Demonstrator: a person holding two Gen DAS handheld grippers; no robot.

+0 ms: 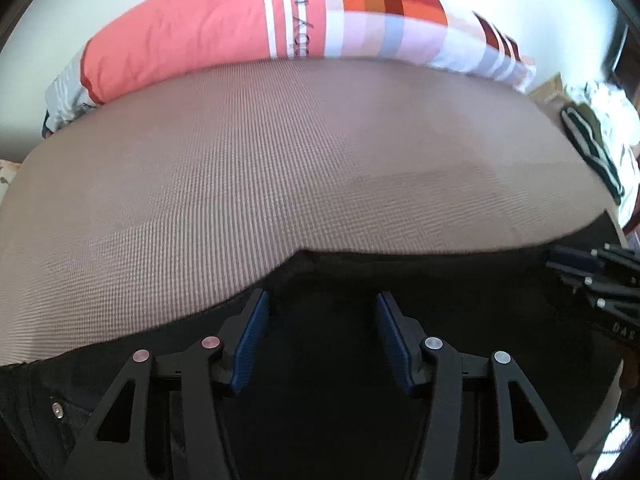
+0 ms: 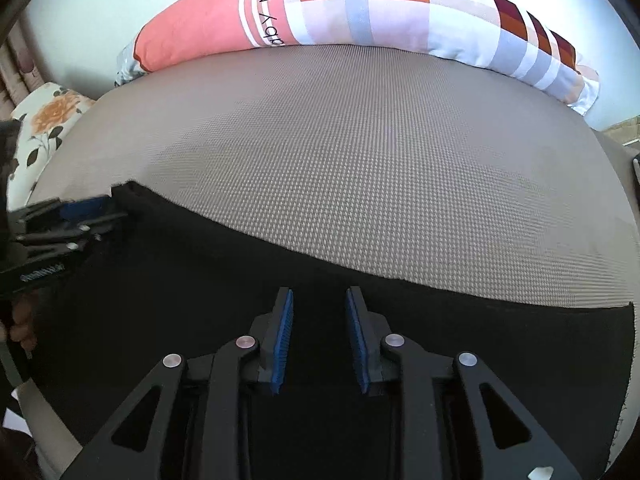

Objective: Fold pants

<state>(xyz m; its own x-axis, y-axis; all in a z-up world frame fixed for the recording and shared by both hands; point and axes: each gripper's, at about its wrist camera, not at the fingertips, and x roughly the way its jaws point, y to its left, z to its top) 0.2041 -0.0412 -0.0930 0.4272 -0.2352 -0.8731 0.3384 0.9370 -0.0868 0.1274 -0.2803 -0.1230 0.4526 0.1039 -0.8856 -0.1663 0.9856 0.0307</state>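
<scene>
Lying flat and black, pants cover mattress

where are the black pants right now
The black pants lie flat along the near edge of the grey textured bed surface, under both open grippers, opposite the long coral-and-checked pillow at the far side.
</scene>
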